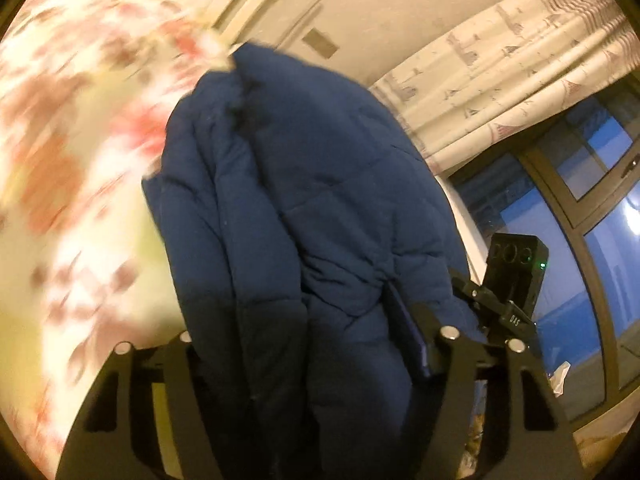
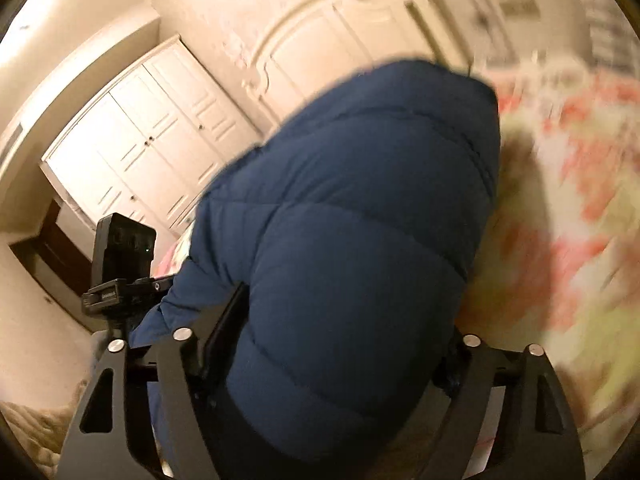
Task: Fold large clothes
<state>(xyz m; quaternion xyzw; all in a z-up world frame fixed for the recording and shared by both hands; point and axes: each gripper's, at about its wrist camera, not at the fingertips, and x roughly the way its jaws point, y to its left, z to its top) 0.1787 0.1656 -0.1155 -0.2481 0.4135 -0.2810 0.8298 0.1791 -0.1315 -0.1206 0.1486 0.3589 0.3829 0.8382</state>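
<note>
Dark blue quilted puffer jacket [image 1: 304, 208]: soft, bulky, light, slick shell; best gripped at seam or hem. Hangs lifted ahead of both claws, above floral bedspread [image 1: 60, 160]. Left claw [image 1: 312, 364] clamped on jacket. Right claw [image 2: 324, 360] apparently clamped too; fingertips buried in fabric.
</note>
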